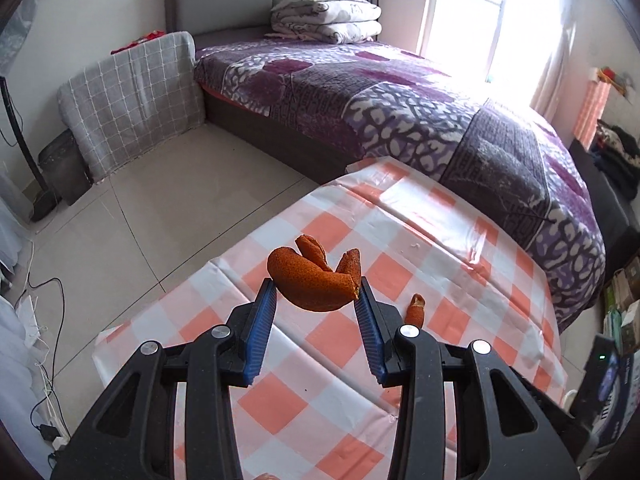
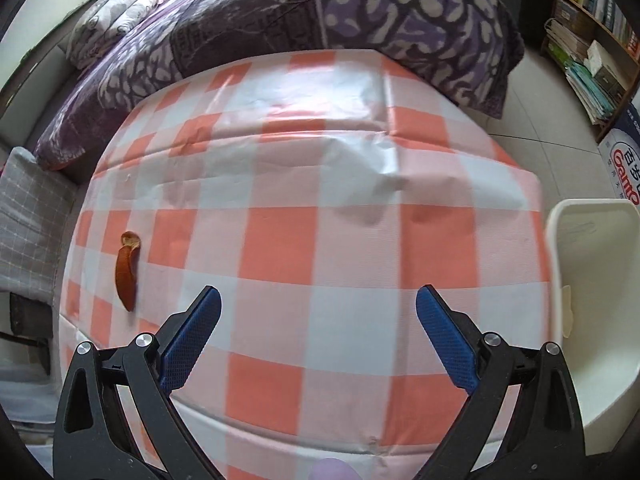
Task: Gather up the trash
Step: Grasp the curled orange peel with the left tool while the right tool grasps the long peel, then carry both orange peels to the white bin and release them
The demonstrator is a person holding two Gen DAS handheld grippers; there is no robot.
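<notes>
In the left wrist view we see our left gripper (image 1: 316,300) with its fingers (image 1: 264,320) narrowed onto a large curled piece of orange peel (image 1: 316,280); the blue pads press on its two ends and the peel hangs above the tabletop (image 1: 420,240), clear of the checked orange and white cloth; a second, smaller strip of peel (image 1: 414,310) lies on the cloth just to the right of the right finger, flat and apart from the held piece; beyond the far edge of the tabletop stands a bed (image 1: 360,92) under a purple patterned cover, with folded quilts (image 1: 328,16) stacked at its head and a bright window (image 1: 480,12) at the far right; a grey checked cushion (image 1: 132,96) leans by the bed on the left, over pale floor tiles (image 1: 140,220). In the right wrist view our right gripper (image 2: 318,336) has its fingers (image 2: 192,340) spread wide with nothing between them, pointed steeply down at the tabletop (image 2: 320,180); the small strip of peel (image 2: 127,268) lies well to the left of the left finger, near the left edge of the cloth; a white bin (image 2: 592,280) stands just beside the right edge of the tabletop, its inside looking bare from what we can see; shelves of books (image 2: 592,20) fill the far right corner.
</notes>
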